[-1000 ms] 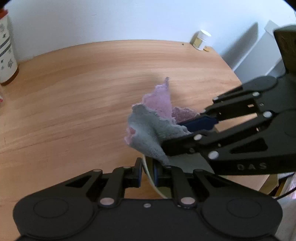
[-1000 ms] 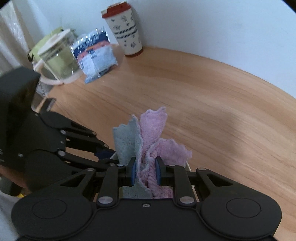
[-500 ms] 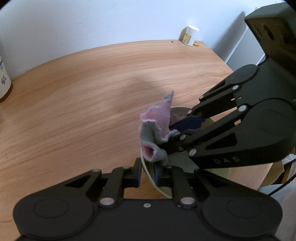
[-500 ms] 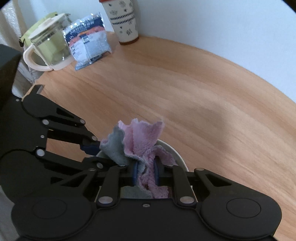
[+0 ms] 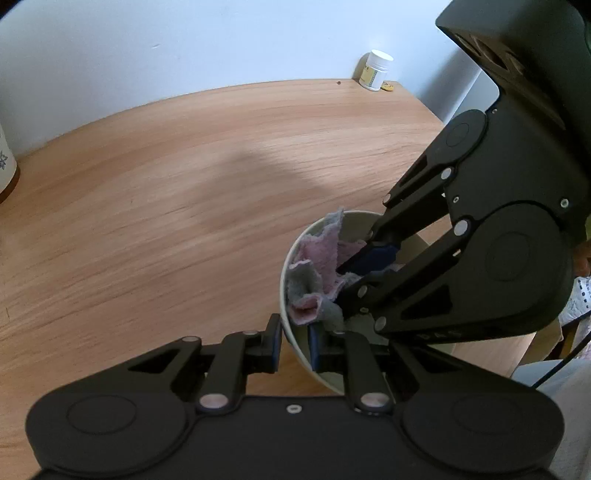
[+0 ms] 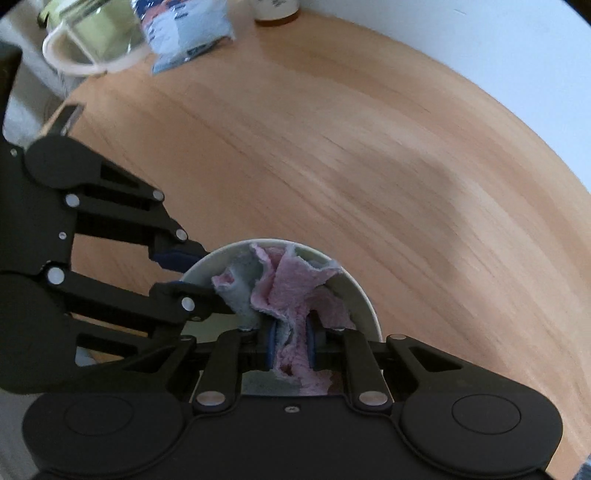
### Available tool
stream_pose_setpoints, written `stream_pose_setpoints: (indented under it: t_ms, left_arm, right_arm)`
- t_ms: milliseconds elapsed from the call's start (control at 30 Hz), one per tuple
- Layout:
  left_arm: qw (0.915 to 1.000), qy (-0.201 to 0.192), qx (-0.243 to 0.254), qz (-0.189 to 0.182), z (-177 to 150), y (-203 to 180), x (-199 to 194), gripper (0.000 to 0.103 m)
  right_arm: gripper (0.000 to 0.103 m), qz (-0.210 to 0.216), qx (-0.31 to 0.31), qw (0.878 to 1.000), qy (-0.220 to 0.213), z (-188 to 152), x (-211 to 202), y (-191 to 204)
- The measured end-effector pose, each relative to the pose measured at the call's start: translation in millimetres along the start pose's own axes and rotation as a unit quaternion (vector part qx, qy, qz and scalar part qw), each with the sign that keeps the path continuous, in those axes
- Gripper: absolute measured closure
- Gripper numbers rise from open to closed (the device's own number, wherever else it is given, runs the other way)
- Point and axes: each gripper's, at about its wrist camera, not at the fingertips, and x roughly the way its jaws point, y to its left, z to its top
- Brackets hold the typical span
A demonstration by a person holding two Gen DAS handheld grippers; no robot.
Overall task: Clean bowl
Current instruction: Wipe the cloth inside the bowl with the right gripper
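A cream bowl (image 5: 295,341) is held over the wooden table (image 5: 184,206). My left gripper (image 5: 294,345) is shut on its near rim, one finger outside the wall and one inside. My right gripper (image 6: 291,345) is shut on a pink and grey cloth (image 6: 284,291) and presses it down inside the bowl (image 6: 360,291). In the left wrist view the cloth (image 5: 317,273) lies bunched against the bowl's inner left wall, with the right gripper (image 5: 354,273) reaching in from the right. In the right wrist view the left gripper (image 6: 184,271) clamps the bowl's left rim.
A small white jar (image 5: 376,70) stands at the table's far right corner. A patterned cup (image 5: 5,166) stands at the far left. A glass jug (image 6: 92,40) and a blue packet (image 6: 184,33) sit at the table's left end. The table's right edge (image 5: 436,118) is close.
The right gripper has pushed the cloth from above the rim down into the bowl. The bowl now shows more fully, tilted toward the right gripper.
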Motion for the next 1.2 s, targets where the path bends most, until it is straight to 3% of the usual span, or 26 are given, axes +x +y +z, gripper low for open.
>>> stream_pose_setpoints:
  t_ms: [100, 367, 500, 633, 833, 1200]
  left_arm:
    - [1.0000, 0.001, -0.008, -0.003, 2.4, 0.7, 2.5, 0.089]
    - [0.9993, 0.003, -0.035, -0.008, 12.6, 1.8, 12.4, 0.089]
    - [0.9994, 0.002, -0.033, -0.006, 15.0, -0.4, 14.8, 0.089]
    - [0.9991, 0.001, -0.042, -0.008, 17.1, 2.0, 16.4, 0.089]
    - [0.9990, 0.002, -0.041, -0.016, 16.0, 4.6, 15.9, 0.089]
    - [0.9959, 0.007, -0.080, -0.040, 19.4, 16.2, 20.0, 0.091]
  right_arm:
    - [0.087, -0.006, 0.007, 1.000, -0.003, -0.9, -0.3, -0.9]
    - [0.086, -0.042, 0.068, 0.994, -0.079, -18.2, -30.0, -6.6]
    - [0.086, -0.069, 0.068, 0.991, -0.093, -25.1, -44.2, -5.4]
    - [0.086, -0.101, 0.049, 0.991, -0.078, -29.8, -46.0, 3.3]
    - [0.087, -0.099, 0.037, 0.994, -0.042, -22.8, -26.9, -3.5]
    - [0.086, -0.048, 0.061, 0.997, -0.002, -7.8, 0.4, -3.5]
